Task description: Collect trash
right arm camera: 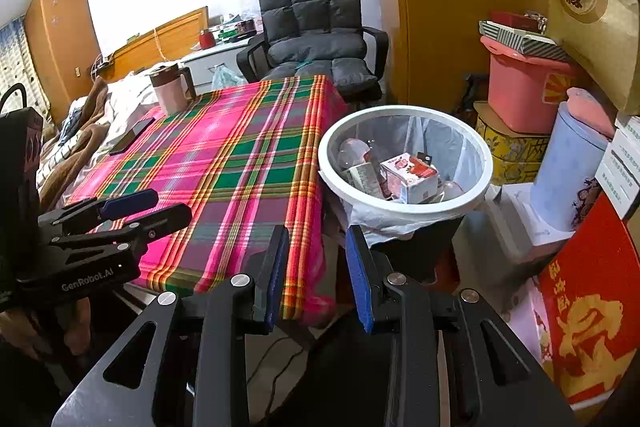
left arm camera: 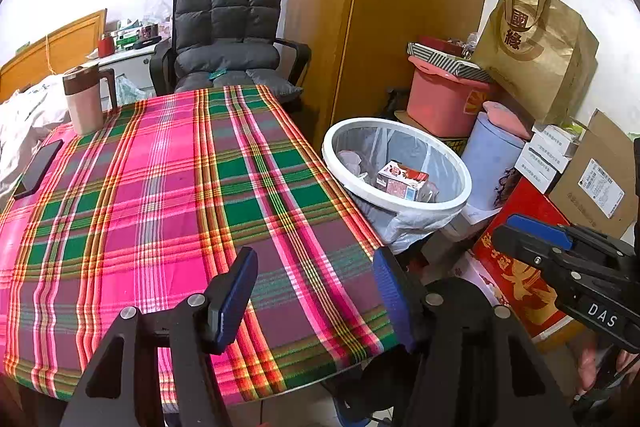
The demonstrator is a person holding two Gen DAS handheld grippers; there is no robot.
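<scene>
Both tongs empty: left gripper (left arm camera: 316, 291) stood wide, right gripper (right arm camera: 318, 267) narrower, nothing betw. pads. Carton (right arm camera: 414, 177) & other trash lay in bin (right arm camera: 400, 199) beside table (left arm camera: 168, 187). Cloth appeared trash-free; judged collection near done. Next: scan for leftovers.

**Trash sits in the lined bin beside the counter**

We see a round bin (right arm camera: 404, 163) with a white rim and a clear plastic liner, standing upright just beside the counter's edge. Inside it lies a small red-and-white carton (right arm camera: 414, 177), tilted on its side on top of the pile. Next to the carton we make out a grey box (right arm camera: 364, 179) and crumpled clear wrapping (right arm camera: 352, 151).
</scene>
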